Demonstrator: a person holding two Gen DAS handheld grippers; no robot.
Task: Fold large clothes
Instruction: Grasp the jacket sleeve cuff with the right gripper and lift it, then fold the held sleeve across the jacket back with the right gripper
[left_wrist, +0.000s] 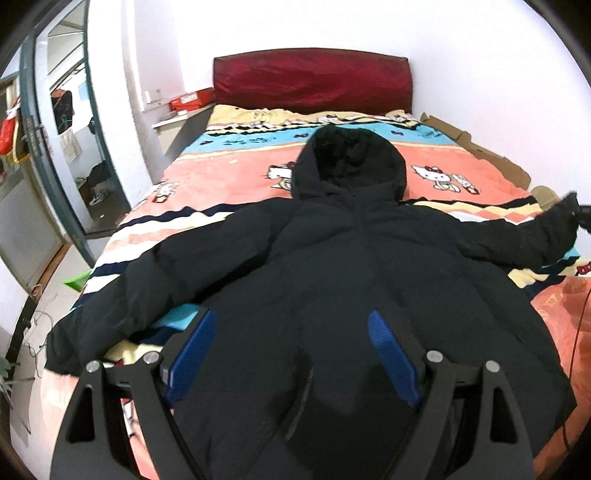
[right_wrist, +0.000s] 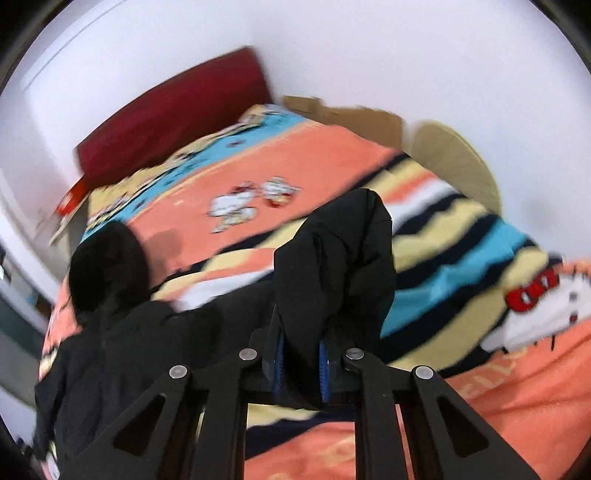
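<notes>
Jacket (left_wrist: 354, 258) on cartoon bedspread (left_wrist: 229, 170).

Both tools look alike: matte black frames built from angular linkage arms with triangular cut-outs, joined by round silver pivot bolts, four showing on each. The left tongs (left_wrist: 291, 332) carry long, ribbed royal-blue pads (left_wrist: 391, 360) on the inner faces of black fingers. The right tongs (right_wrist: 301, 365) have the same ribbed blue pads (right_wrist: 324, 371), seen edge-on.
</notes>
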